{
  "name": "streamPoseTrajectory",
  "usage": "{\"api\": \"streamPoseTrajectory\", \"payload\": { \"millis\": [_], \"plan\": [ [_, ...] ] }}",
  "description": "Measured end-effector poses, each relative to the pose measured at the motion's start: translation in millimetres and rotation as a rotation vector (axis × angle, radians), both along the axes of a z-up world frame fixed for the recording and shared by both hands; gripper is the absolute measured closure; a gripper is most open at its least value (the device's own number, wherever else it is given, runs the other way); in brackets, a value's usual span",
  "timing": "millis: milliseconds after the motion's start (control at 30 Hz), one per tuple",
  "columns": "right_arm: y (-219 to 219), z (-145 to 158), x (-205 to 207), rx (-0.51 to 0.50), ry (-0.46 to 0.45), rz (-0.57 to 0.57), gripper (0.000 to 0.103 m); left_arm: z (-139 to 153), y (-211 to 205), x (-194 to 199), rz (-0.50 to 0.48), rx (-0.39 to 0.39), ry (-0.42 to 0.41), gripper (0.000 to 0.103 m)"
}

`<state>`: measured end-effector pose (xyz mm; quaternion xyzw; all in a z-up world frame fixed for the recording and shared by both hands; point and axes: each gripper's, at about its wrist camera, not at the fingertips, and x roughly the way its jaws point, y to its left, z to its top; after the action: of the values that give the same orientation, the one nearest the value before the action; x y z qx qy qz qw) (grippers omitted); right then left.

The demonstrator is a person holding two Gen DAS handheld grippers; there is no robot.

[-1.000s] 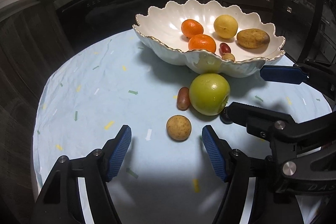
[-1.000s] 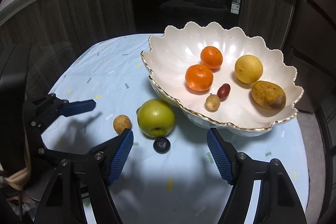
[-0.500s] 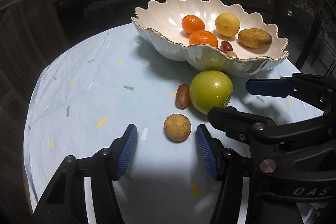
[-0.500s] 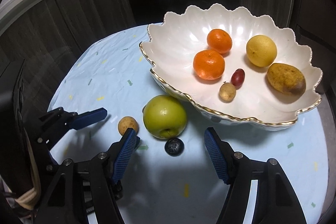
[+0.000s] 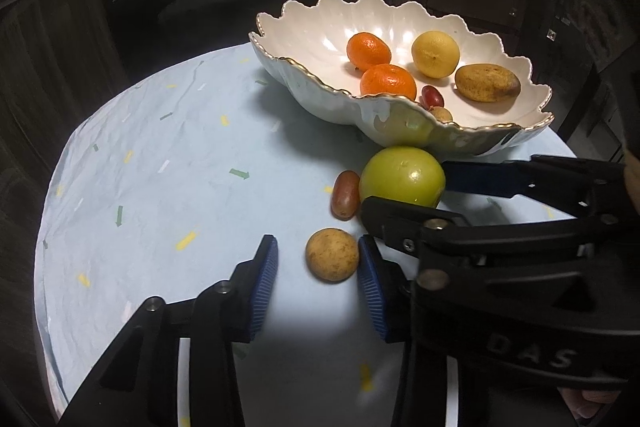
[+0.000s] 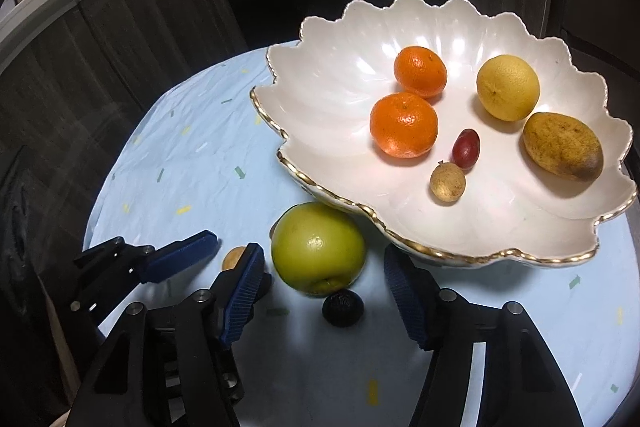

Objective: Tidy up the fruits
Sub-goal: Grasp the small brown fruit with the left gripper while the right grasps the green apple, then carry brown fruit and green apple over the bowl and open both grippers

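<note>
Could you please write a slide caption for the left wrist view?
Left tongs closing around a small brown fruit beside the green apple and fruit bowl.

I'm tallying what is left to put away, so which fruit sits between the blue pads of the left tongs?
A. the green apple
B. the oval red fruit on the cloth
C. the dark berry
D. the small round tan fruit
D: in the left wrist view the small round tan fruit lies on the cloth between the pads of the left tongs, whose jaws have just been closing; a gap shows on its left side, and the green apple sits farther off.
</note>
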<state>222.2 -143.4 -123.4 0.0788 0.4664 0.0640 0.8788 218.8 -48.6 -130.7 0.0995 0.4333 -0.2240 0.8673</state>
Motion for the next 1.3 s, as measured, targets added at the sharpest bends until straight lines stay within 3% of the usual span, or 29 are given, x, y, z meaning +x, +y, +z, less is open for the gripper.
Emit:
{"api": "streamPoseTrajectory", "payload": {
  "millis": [133,567,1300],
  "plan": [
    [-1,-4,4,0.029,0.009,0.004,0.050,-1,-2,1,-0.011,-0.006,0.008,0.075],
    [-1,-4,2,0.038,0.002,0.012,0.053,5,6,0,0.031,0.012,-0.012,0.076],
    [-5,21,-35,0.030,-0.047,0.013,0.053,32,17,-26,0.073,0.022,-0.056,0.076]
  ]
}}
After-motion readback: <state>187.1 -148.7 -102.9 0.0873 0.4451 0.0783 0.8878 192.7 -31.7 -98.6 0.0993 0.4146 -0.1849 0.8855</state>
